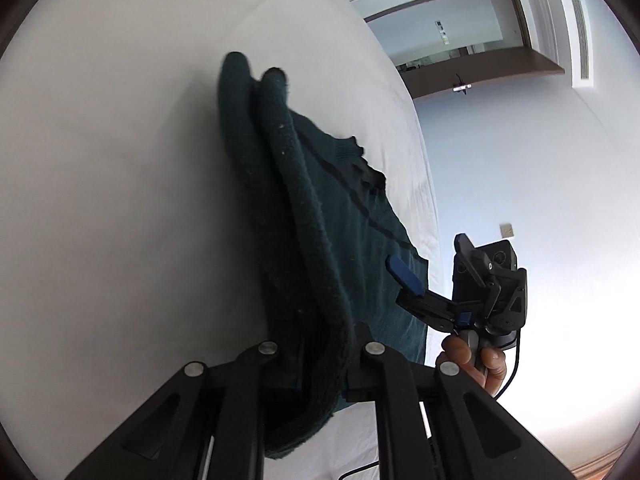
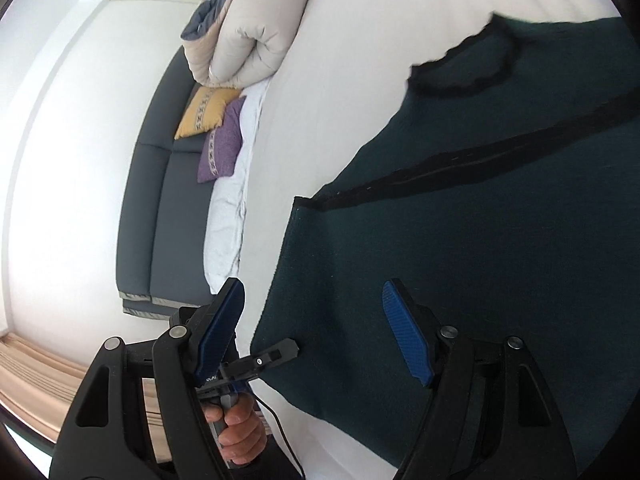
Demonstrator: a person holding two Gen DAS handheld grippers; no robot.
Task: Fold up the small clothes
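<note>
A dark green knit garment (image 1: pixel 320 216) with black trim lies on the white bed (image 1: pixel 120 160). In the left wrist view a thick folded edge of it runs down between my left gripper's (image 1: pixel 320 360) jaws, which are shut on it. The right gripper (image 1: pixel 416 280) shows there at the garment's right edge, open, with one blue pad (image 1: pixel 404 276) over the cloth. In the right wrist view the garment (image 2: pixel 500 220) lies flat with its black neckline (image 2: pixel 464 68) at the top. My right gripper (image 2: pixel 316 336) is open, its blue pads (image 2: pixel 406 334) spread above the hem. The left gripper (image 2: pixel 276 354) touches the garment's corner there.
A beige quilt (image 2: pixel 248 36) is bunched on the bed's far end. A dark grey sofa (image 2: pixel 160 200) with a yellow cushion (image 2: pixel 206 112) and a purple cushion (image 2: pixel 222 148) stands beside the bed. The bed's edge (image 1: pixel 428 200) runs close to the garment. Wood floor (image 2: pixel 36 368) lies beyond.
</note>
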